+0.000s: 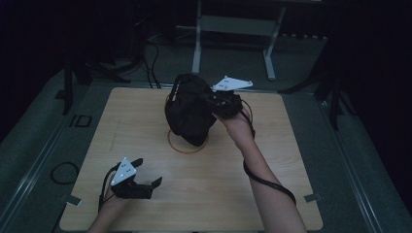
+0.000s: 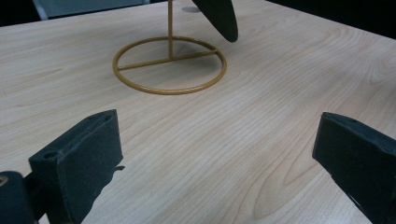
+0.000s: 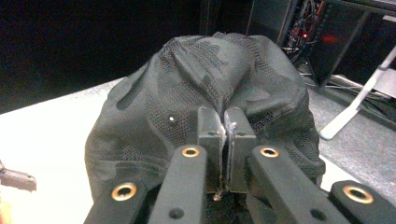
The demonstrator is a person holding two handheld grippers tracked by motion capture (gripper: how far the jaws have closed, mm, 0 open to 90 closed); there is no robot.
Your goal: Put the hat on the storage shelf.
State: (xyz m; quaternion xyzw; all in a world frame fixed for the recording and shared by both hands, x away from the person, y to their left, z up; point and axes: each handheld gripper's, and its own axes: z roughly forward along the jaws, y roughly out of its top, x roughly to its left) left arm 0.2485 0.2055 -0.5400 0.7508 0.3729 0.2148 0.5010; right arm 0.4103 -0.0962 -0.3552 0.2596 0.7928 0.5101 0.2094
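A black mesh cap (image 1: 188,112) hangs over a gold wire stand whose ring base (image 1: 187,151) rests on the middle of the wooden table (image 1: 233,194). My right gripper (image 1: 214,101) reaches the cap from the right. In the right gripper view that gripper (image 3: 226,120) is shut on a fold of the cap's fabric (image 3: 233,65). My left gripper (image 1: 148,173) lies low at the front left, open and holding nothing. In the left gripper view its jaws stand wide apart (image 2: 219,149); beyond them are the gold ring (image 2: 159,90) and the cap's brim tip (image 2: 220,18).
A grey metal frame (image 1: 233,24) stands on the floor behind the table. Cables (image 1: 63,173) lie on the floor at the left. Dark stand legs (image 1: 335,97) rise at the right. The right gripper's cable (image 1: 265,180) runs along the forearm.
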